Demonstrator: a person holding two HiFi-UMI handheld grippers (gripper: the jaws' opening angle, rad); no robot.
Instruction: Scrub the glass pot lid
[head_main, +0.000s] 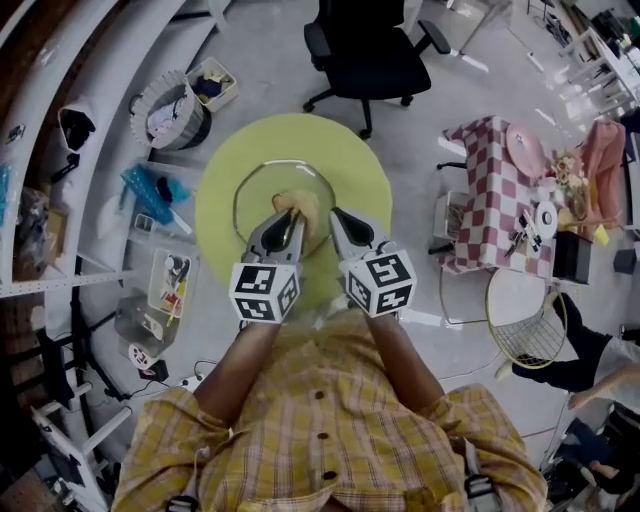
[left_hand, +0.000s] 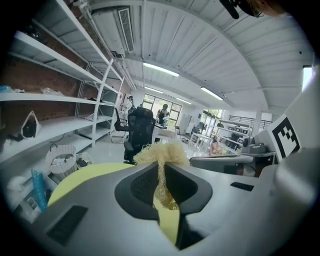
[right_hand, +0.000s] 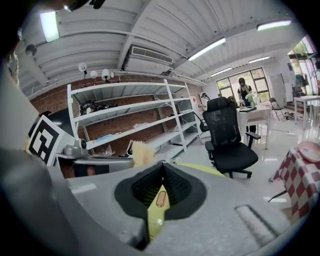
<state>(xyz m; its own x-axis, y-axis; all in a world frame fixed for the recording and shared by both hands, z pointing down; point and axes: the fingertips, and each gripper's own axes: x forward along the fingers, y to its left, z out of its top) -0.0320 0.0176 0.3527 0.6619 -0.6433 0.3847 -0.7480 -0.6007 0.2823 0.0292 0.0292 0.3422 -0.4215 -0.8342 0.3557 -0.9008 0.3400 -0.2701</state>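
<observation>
Glass pot lid (head_main: 272, 185) lies flat in the middle of the round yellow-green table (head_main: 355, 160), its rim a thin ring. Right gripper (head_main: 338, 216) has its jaws closed on the lid's edge at about 3 o'clock, a small metal eyelet (right_hand: 160, 198) showing between them. Left gripper (head_main: 290, 216), coming in from 6 o'clock, is clamped on a tan fibrous scrubber (head_main: 298, 203) over the lid's middle. Beyond the table at 12 o'clock stands a black office chair (head_main: 365, 50)
</observation>
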